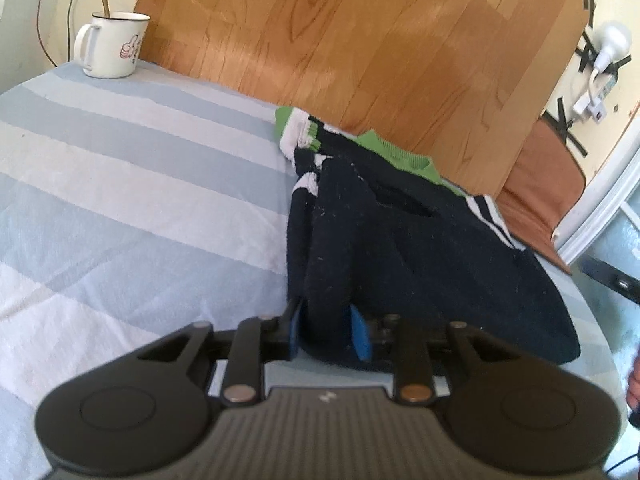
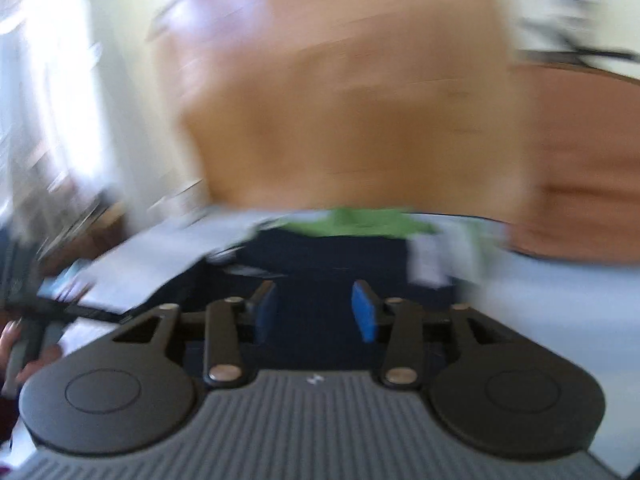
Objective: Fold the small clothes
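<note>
A small dark navy garment point(image 1: 404, 256) with green trim and white stripes lies on the striped blue and white cloth point(image 1: 132, 184), toward the right. My left gripper point(image 1: 328, 332) is at its near hem, its blue pads point(image 1: 360, 334) closed on a raised fold of the navy fabric. The right wrist view is heavily blurred. There my right gripper point(image 2: 316, 312) is open, its blue pads point(image 2: 364, 316) wide apart over the navy garment point(image 2: 320, 256), with green trim beyond.
A white enamel mug point(image 1: 114, 44) with a spoon stands at the far left corner. A wooden board point(image 1: 352, 40) rises behind the surface. A brown cushion point(image 1: 548, 176) lies at the right, with a taped plug and cables point(image 1: 600, 64) on the wall.
</note>
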Tool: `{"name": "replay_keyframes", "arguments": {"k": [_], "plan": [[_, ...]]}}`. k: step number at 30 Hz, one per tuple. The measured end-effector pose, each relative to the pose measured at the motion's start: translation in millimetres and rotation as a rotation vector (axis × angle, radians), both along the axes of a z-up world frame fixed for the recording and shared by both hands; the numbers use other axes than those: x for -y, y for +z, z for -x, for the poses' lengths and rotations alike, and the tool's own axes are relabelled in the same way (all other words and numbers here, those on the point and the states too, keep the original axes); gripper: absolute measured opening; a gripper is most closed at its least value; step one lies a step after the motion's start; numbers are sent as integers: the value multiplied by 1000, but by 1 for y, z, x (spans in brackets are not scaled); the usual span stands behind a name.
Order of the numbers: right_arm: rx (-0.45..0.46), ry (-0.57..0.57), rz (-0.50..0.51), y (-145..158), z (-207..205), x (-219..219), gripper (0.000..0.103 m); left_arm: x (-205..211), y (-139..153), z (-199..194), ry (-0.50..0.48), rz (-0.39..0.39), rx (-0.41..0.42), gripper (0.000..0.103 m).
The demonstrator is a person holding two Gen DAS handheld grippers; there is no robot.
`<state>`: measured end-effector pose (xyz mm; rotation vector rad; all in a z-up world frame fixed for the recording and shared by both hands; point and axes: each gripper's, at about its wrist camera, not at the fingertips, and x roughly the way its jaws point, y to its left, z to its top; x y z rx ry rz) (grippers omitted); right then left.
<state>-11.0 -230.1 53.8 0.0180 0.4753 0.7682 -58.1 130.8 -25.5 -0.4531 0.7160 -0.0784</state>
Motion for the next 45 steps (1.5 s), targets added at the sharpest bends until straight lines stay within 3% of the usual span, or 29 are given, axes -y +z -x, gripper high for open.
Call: {"name": "replay_keyframes", "arguments": {"k": [2,6,7,8,9,12,14,17,19,20,21,22,23,24,26,27,28,31,32,33,35,37,40,44,45], "plan": [[-5,91,80,-10,-22,-44,56,2,-3,3,5,-8,25,26],[-71,139,238,-42,-59,-101,59,8,-1,5,5,-61,41,26],[-92,152,263,-49,-63,-107,56,9,-1,5,4,-69,44,26],[-111,170,278,-54,-61,-109,16,10,-2,5,2,-73,47,26],[-112,177,281,-54,-60,-109,7,9,-2,5,1,-70,50,26],[-37,93,218,-34,-62,-99,7,6,-4,4,4,-48,52,22],[-52,-11,154,-32,-80,-90,7,7,-4,3,3,-50,52,22],[-107,-40,200,-54,-93,-95,10,8,-4,3,-2,-60,53,22],[-84,-17,215,-62,-85,-100,17,6,-4,4,-2,-48,51,25],[-73,-16,224,-59,-80,-100,31,3,-4,4,-6,-32,49,25],[-77,-15,214,-55,-75,-98,41,1,-4,4,-13,-14,49,29],[-74,-22,182,-50,-71,-93,53,-2,-4,3,-23,4,47,43],[-59,-31,138,-44,-64,-87,54,-3,-3,2,-28,18,42,52],[-54,-28,106,-39,-59,-83,54,-4,-3,0,-32,31,44,52],[-73,-1,55,-35,-53,-72,53,-5,-3,-6,-21,38,24,37],[-86,21,45,-35,-47,-71,53,-6,-2,-9,-14,27,15,15],[-108,45,49,-37,-41,-67,52,-10,-1,-13,-26,37,6,14],[-182,78,153,-62,-34,-55,27,-32,3,-17,-32,82,5,12],[-137,73,126,-65,-28,-39,21,-37,5,-16,-36,76,8,12],[-154,59,91,-67,-29,-24,15,-38,6,-16,-30,59,2,7],[-250,-11,-8,-68,-35,4,12,-37,6,-14,-15,21,-14,7],[-278,-32,-42,-66,-31,17,12,-37,5,-9,-16,32,-14,13],[-246,-32,-7,-54,-16,14,20,-36,6,3,6,17,3,25],[-202,-10,-72,-39,-7,3,27,-41,14,15,34,42,28,41],[-193,-3,-81,-36,-6,0,28,-43,17,15,38,54,35,54]]}}
